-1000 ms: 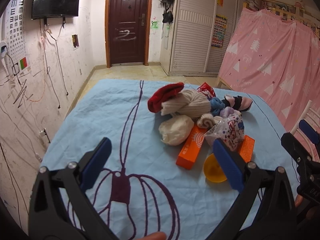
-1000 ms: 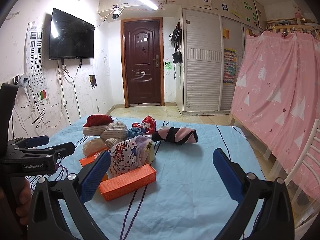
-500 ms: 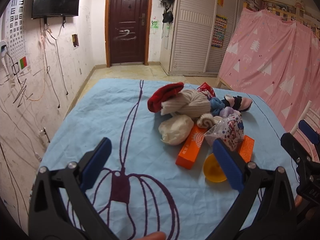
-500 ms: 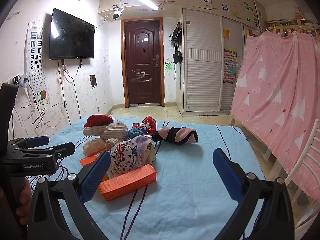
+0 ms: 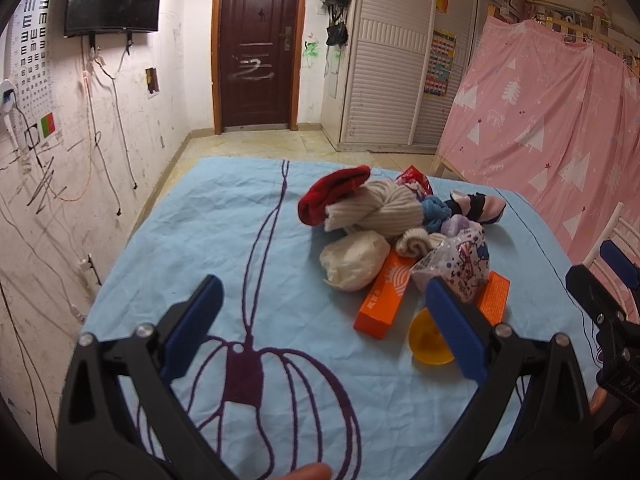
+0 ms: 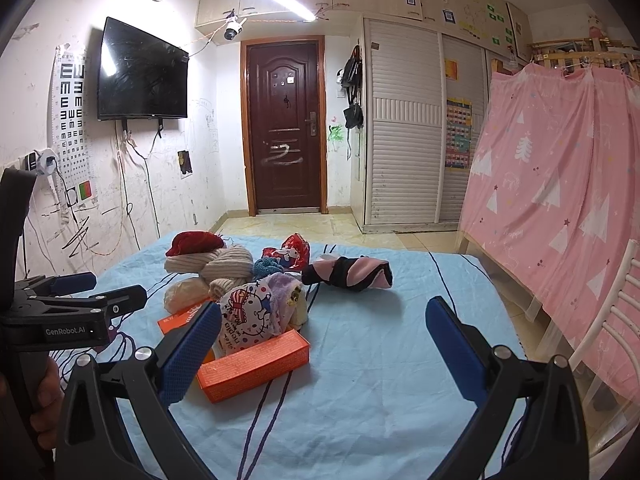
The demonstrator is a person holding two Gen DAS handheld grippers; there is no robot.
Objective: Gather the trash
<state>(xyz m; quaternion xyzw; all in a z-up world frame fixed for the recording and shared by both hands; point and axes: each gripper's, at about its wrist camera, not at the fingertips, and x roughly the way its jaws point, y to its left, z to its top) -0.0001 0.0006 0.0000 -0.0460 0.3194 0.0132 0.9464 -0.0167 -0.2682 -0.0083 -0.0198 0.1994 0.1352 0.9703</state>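
Observation:
A heap lies on the blue tablecloth [image 5: 192, 232]: two orange boxes [image 5: 383, 300] [image 6: 252, 364], a crumpled cartoon-print wrapper [image 5: 460, 264] [image 6: 250, 316], a red snack wrapper [image 6: 294, 250], a yellow bowl [image 5: 426, 340] and rolled socks and knitwear [image 5: 376, 210]. My left gripper [image 5: 320, 328] hovers open over the near cloth, left of the heap, holding nothing. My right gripper [image 6: 320, 344] is open and empty too, its left finger just in front of the orange box. In the right wrist view the left gripper [image 6: 76, 300] shows at the left edge.
A pink-and-black sock [image 6: 352, 276] lies apart to the right of the heap. A white chair [image 6: 600, 340] stands at the table's right side, before a pink curtain [image 6: 560, 180]. A scribbled wall [image 5: 60, 160] runs along the left.

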